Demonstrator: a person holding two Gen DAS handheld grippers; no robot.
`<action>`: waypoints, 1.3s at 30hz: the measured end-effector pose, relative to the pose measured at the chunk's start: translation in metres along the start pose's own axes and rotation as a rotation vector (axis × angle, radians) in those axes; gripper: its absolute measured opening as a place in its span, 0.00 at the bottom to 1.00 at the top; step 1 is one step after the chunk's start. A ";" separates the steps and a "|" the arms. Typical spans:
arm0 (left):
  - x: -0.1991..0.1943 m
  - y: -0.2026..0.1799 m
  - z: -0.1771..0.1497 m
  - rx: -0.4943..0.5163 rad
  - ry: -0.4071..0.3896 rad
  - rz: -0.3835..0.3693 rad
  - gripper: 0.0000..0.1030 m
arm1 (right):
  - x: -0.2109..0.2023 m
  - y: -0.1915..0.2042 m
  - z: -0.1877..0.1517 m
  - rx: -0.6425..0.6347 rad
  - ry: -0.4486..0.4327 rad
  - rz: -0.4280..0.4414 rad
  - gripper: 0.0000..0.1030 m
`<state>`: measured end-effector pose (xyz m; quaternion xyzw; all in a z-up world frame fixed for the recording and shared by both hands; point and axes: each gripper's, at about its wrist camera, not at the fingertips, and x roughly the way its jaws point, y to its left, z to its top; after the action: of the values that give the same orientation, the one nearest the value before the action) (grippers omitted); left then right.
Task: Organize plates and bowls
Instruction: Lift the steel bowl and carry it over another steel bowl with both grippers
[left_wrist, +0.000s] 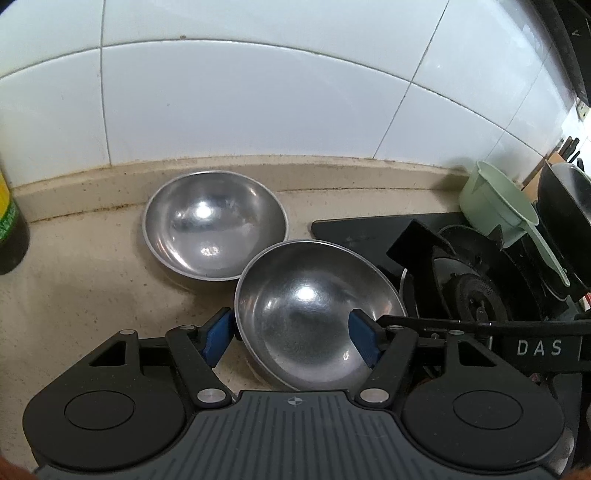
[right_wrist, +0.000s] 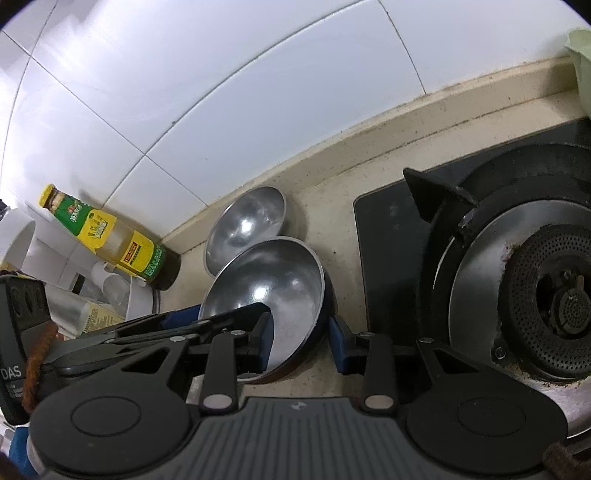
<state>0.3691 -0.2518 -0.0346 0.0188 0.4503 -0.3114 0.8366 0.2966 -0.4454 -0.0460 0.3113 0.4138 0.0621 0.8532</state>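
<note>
Two steel bowls sit on the beige counter by the tiled wall. The far bowl (left_wrist: 215, 225) (right_wrist: 245, 223) rests near the backsplash. The near bowl (left_wrist: 317, 314) (right_wrist: 269, 295) touches its rim. My left gripper (left_wrist: 291, 336) is open, its blue pads (left_wrist: 218, 338) straddling the near bowl's left rim, one pad outside and one inside. My right gripper (right_wrist: 299, 341) is open, straddling the same bowl's right rim, one finger inside and one outside. In the right wrist view, the left gripper (right_wrist: 184, 321) reaches in from the left.
A black gas stove (right_wrist: 535, 291) (left_wrist: 476, 295) with burner and pan supports lies right of the bowls. A green plastic ladle (left_wrist: 495, 206) and dark cookware stand beyond it. A yellow-labelled bottle (right_wrist: 110, 240) (left_wrist: 9, 229) stands left, with white containers (right_wrist: 26, 243) beside it.
</note>
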 end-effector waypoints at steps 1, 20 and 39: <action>-0.001 -0.001 0.000 0.001 -0.003 0.001 0.71 | -0.001 0.000 0.000 0.001 -0.004 0.001 0.31; -0.014 0.001 0.001 -0.002 -0.041 0.016 0.71 | -0.004 0.008 0.001 -0.014 -0.016 0.016 0.30; -0.049 0.015 -0.005 -0.043 -0.108 0.055 0.71 | -0.007 0.036 0.000 -0.081 -0.016 0.047 0.30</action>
<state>0.3539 -0.2135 -0.0031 -0.0038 0.4104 -0.2789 0.8682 0.2972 -0.4189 -0.0202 0.2866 0.3968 0.0963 0.8667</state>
